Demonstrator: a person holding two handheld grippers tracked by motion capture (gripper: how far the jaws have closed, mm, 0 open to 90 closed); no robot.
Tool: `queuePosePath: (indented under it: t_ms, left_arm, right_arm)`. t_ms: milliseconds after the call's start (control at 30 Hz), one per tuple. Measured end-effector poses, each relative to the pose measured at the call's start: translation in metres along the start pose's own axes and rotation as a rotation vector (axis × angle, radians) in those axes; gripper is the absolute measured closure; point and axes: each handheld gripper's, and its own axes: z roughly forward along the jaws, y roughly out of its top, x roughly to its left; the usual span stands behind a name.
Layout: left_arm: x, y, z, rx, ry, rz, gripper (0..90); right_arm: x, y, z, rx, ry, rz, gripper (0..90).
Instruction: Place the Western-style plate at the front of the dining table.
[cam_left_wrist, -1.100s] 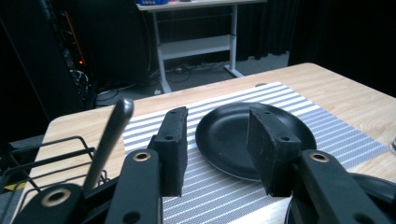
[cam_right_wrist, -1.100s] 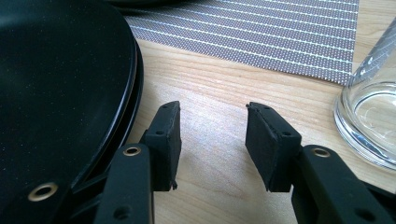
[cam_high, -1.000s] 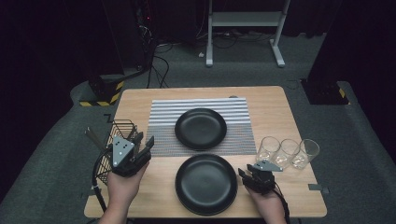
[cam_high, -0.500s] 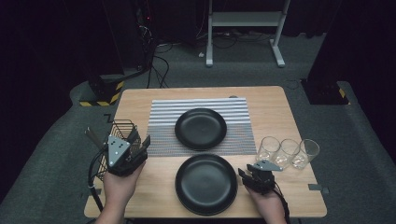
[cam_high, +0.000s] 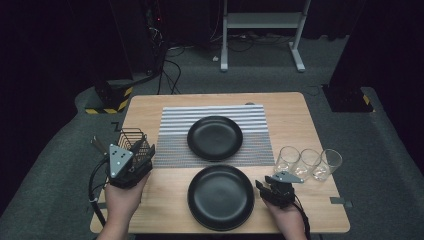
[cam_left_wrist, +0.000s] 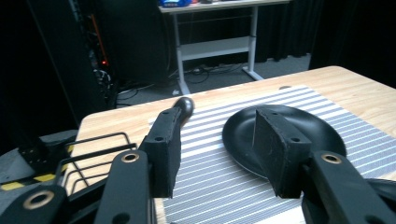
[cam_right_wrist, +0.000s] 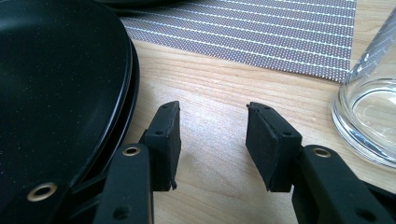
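Two black plates are on the wooden table. One plate (cam_high: 215, 137) (cam_left_wrist: 299, 128) lies on a striped placemat (cam_high: 175, 135) (cam_left_wrist: 219, 177). The other plate (cam_high: 220, 197) (cam_right_wrist: 56, 70) lies on bare wood near the front edge. My left gripper (cam_high: 139, 156) (cam_left_wrist: 217, 140) is open and empty, held over the table's left side beside a wire basket (cam_high: 131, 139) (cam_left_wrist: 88, 149). My right gripper (cam_high: 272, 184) (cam_right_wrist: 212, 126) is open and empty, low over the wood between the front plate and a clear glass (cam_high: 287, 159) (cam_right_wrist: 369, 107).
Three clear glasses stand in a row at the right; the other two are the middle glass (cam_high: 306, 161) and the far-right glass (cam_high: 330, 164). A dark rounded handle (cam_left_wrist: 185, 105) pokes up behind my left jaw. A metal table frame (cam_high: 260, 22) stands on the floor beyond the table.
My left gripper has drifted slightly left and toward the table's near edge. The right gripper, plates and glasses have not moved.
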Motion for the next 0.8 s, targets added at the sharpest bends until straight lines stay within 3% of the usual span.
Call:
queuePosePath:
  t_ms: [333, 700, 800]
  left_arm:
    - [0.012, -0.001, 0.008, 0.023, 0.041, 0.012, 49.9]
    - [0.015, 0.003, 0.017, 0.020, 0.034, 0.029, 41.8]
    - [0.015, 0.002, 0.021, 0.032, 0.027, 0.027, 43.5]
  right_arm:
    - [0.000, 0.000, 0.000, 0.001, 0.003, -0.010, 54.6]
    - [0.000, 0.000, 0.001, 0.005, 0.004, -0.005, 54.6]
    - [0.000, 0.000, 0.001, 0.004, 0.005, -0.007, 54.5]
